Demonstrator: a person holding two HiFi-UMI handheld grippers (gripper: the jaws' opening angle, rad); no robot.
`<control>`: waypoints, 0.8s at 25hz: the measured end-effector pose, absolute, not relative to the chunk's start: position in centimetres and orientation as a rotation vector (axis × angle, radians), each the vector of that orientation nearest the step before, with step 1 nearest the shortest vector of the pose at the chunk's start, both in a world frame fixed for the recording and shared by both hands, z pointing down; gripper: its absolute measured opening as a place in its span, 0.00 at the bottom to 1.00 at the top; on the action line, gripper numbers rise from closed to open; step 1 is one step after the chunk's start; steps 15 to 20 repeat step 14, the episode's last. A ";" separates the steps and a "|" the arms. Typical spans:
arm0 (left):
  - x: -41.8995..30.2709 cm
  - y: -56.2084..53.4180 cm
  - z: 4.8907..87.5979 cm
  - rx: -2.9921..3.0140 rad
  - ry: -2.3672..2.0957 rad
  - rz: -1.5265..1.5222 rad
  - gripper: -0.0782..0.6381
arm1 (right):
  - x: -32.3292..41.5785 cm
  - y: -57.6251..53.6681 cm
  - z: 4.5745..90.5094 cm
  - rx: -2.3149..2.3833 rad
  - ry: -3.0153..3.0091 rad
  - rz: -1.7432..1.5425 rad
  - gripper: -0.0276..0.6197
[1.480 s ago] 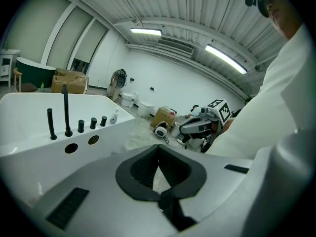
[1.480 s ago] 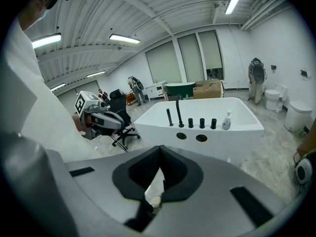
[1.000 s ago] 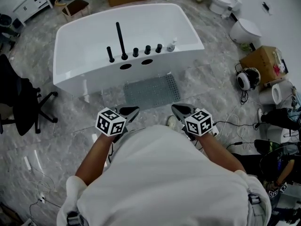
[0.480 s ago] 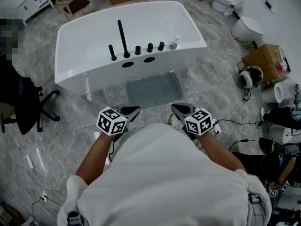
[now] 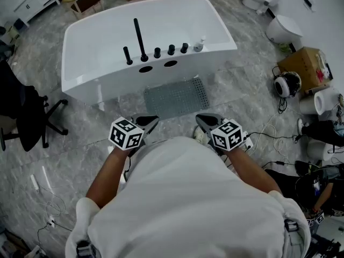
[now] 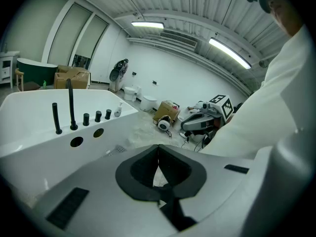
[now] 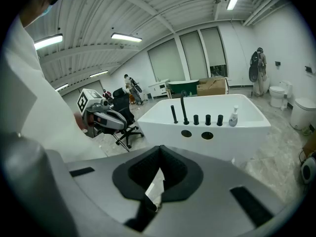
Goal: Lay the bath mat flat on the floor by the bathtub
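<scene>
Lying by one bathtub [image 5: 118, 86], one mat [image 5: 176, 98]; left tongs [image 5: 150, 122], right tongs [image 5: 203, 121] closed.

The bath mat [image 5: 176, 97] is laid flat on the floor [image 5: 80, 155], just before the near wall of the bathtub [image 5: 107, 31], below the taps [image 5: 156, 52] set along its rim. The left gripper [image 5: 146, 124] and right gripper [image 5: 206, 122] are held side by side on the near side of the mat, apart from it. An office chair [image 5: 27, 117] is placed left of the tub. A cardboard box [image 5: 303, 69] and a toilet [image 5: 285, 30] are set to its right.
</scene>
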State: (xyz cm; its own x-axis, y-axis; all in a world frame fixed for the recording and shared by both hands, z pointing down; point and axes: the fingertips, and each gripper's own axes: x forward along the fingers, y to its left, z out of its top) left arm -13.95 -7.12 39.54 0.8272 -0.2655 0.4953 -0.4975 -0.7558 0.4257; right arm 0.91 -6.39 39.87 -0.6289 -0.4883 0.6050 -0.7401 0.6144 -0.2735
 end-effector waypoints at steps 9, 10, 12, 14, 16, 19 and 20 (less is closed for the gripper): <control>-14.1 -6.7 39.9 2.440 -0.551 0.570 0.13 | 0.2 -6.0 40.3 0.952 -2.362 0.712 0.05; -14.0 -6.8 39.9 2.442 -0.549 0.571 0.13 | 0.3 -6.1 40.3 0.951 -2.361 0.710 0.05; -13.8 -7.1 39.8 2.445 -0.550 0.569 0.13 | 0.5 -6.5 40.1 0.947 -2.361 0.702 0.05; -13.6 -7.5 39.7 2.449 -0.552 0.566 0.13 | 0.5 -7.0 40.0 0.942 -2.362 0.691 0.05; -13.6 -7.5 39.7 2.449 -0.552 0.566 0.13 | 0.5 -7.0 40.0 0.942 -2.362 0.691 0.05; -13.6 -7.5 39.7 2.449 -0.552 0.566 0.13 | 0.5 -7.0 40.0 0.942 -2.362 0.691 0.05; -13.6 -7.5 39.7 2.449 -0.552 0.566 0.13 | 0.5 -7.0 40.0 0.942 -2.362 0.691 0.05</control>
